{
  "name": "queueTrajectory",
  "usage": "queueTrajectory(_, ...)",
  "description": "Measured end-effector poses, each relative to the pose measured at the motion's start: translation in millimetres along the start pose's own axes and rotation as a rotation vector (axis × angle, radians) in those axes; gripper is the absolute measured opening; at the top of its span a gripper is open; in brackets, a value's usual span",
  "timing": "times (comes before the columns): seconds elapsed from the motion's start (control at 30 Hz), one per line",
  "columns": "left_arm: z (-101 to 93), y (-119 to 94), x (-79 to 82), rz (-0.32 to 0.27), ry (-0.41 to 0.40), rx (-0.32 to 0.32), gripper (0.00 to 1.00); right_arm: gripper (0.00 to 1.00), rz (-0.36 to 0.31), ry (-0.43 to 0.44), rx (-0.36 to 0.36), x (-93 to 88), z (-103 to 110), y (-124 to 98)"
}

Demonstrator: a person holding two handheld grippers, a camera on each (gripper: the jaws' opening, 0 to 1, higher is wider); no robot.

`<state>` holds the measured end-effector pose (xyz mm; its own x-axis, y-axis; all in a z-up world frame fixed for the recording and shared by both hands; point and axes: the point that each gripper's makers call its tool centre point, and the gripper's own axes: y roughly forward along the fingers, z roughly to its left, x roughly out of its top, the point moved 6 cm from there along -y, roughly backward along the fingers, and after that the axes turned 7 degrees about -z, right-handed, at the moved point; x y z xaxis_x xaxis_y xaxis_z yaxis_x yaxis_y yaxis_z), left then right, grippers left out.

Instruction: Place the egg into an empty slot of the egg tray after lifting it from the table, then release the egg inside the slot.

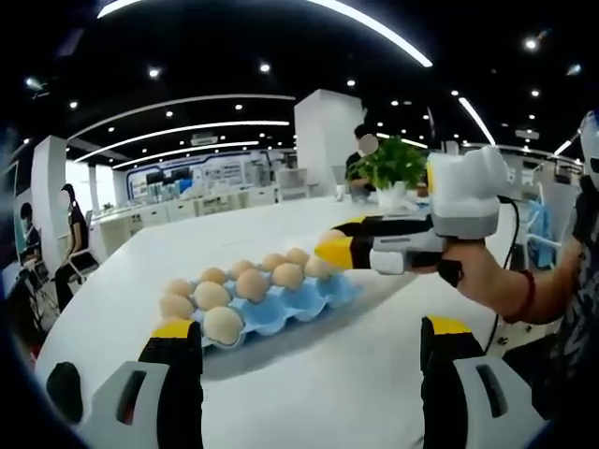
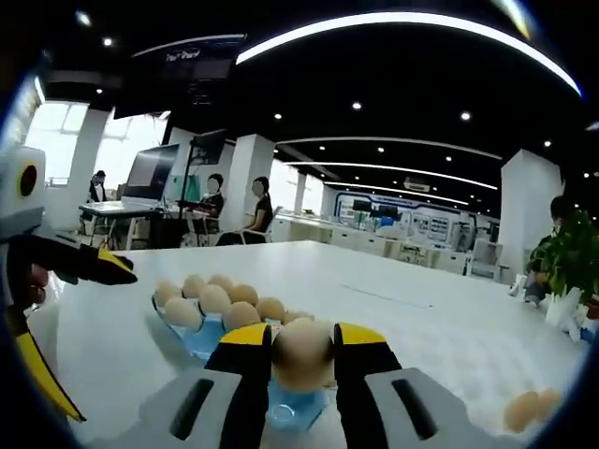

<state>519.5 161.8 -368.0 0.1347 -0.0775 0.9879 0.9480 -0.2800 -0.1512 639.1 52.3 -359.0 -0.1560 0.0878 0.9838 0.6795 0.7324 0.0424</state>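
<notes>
Egg tray [image 2: 201, 341] front behind held egg [image 2: 301, 354].

A potted plant [image 1: 391, 166] can be seen at the far end of the white table [image 1: 281, 224], with a few people seated at desks [image 2: 140, 210] further back.
</notes>
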Motion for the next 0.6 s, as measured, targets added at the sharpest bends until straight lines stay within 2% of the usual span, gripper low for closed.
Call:
queueTrajectory(0.23, 2.3, -2.8, -1.4, 0.002, -0.004, 0.006, 0.99, 0.27, 0.002, 0.002, 0.028, 0.7, 8.8, 5.4)
queueTrajectory(0.27, 5.2, -6.5, -2.5, 0.001, -0.007, 0.012, 0.99, 0.27, 0.0, -0.006, 0.055, 1.4, 19.7, 12.2)
queueTrajectory(0.6, 9.6, -9.6, -4.3, 0.003, -0.01, 0.022, 0.99, 0.27, -0.004, 0.004, 0.09, 3.8, 35.7, 22.5)
